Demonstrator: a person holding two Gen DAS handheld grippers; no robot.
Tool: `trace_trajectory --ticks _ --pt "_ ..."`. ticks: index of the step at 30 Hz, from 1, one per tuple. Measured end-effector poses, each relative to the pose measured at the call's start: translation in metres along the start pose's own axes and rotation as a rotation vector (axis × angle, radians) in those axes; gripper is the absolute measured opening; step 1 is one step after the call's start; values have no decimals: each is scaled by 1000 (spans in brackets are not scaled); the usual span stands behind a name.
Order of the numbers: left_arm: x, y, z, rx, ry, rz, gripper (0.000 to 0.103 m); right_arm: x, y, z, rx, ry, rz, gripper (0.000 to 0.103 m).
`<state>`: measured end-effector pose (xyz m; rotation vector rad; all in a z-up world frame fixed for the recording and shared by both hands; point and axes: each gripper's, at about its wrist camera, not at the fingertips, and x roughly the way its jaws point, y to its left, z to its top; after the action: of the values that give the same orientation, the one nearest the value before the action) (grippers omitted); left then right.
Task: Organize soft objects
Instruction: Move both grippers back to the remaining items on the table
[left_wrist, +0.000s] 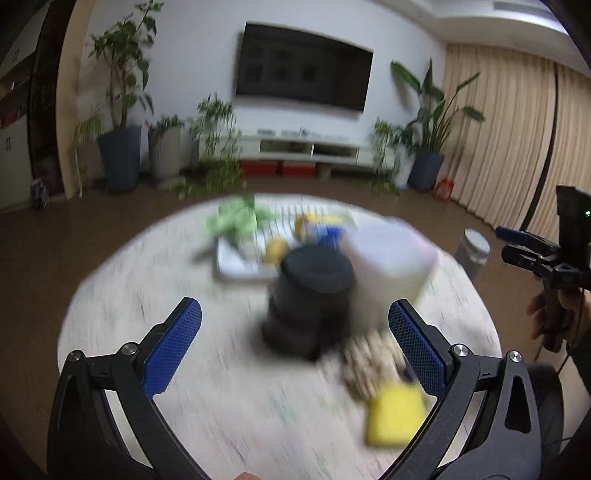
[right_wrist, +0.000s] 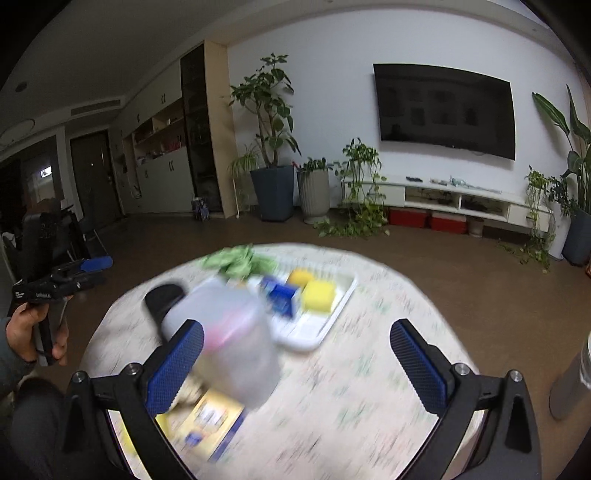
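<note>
Both views are motion-blurred. A round pale table (left_wrist: 155, 295) carries a white tray (right_wrist: 314, 332) with a yellow sponge (right_wrist: 318, 295), a round yellow thing (right_wrist: 301, 277) and a blue box (right_wrist: 280, 295). A green soft thing (right_wrist: 240, 260) lies at the tray's far end. A dark round container (left_wrist: 314, 295) and a translucent tub (right_wrist: 229, 332) stand mid-table. A yellow packet (left_wrist: 393, 417) and a beige knobbly thing (left_wrist: 369, 362) lie near my left gripper's (left_wrist: 295, 339) right finger. My left gripper is open and empty above the table. My right gripper (right_wrist: 295, 354) is open and empty, its left finger in front of the tub.
A yellow and blue flat packet (right_wrist: 210, 421) lies at the table's near edge. A grey cylinder (left_wrist: 474, 251) stands on the floor to the right. Potted plants (left_wrist: 122, 155), a TV (left_wrist: 303, 70) and a low white cabinet (left_wrist: 306, 146) line the far wall.
</note>
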<state>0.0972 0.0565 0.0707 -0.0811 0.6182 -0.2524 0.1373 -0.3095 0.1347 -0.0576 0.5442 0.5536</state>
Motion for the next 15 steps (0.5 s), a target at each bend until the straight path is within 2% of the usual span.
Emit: trace_trajectory --ticks 3,5,7,10,15 --pt "-5 -12 -30 -105 66 -74 103 -8 24 -28 46 58 -28 103" --pt "-8 -20 -45 -139 96 -100 103 -8 36 -48 93 128 -48 103" --pt "-8 -33 -56 -126 120 -70 103 -9 47 -69 160 189 -61 103" --pt "-9 -48 -74 -125 135 -86 103 -9 59 -96 215 237 -79 103" --pt "0 -65 -93 -105 170 -65 103 -2 74 -119 223 310 -132 102"
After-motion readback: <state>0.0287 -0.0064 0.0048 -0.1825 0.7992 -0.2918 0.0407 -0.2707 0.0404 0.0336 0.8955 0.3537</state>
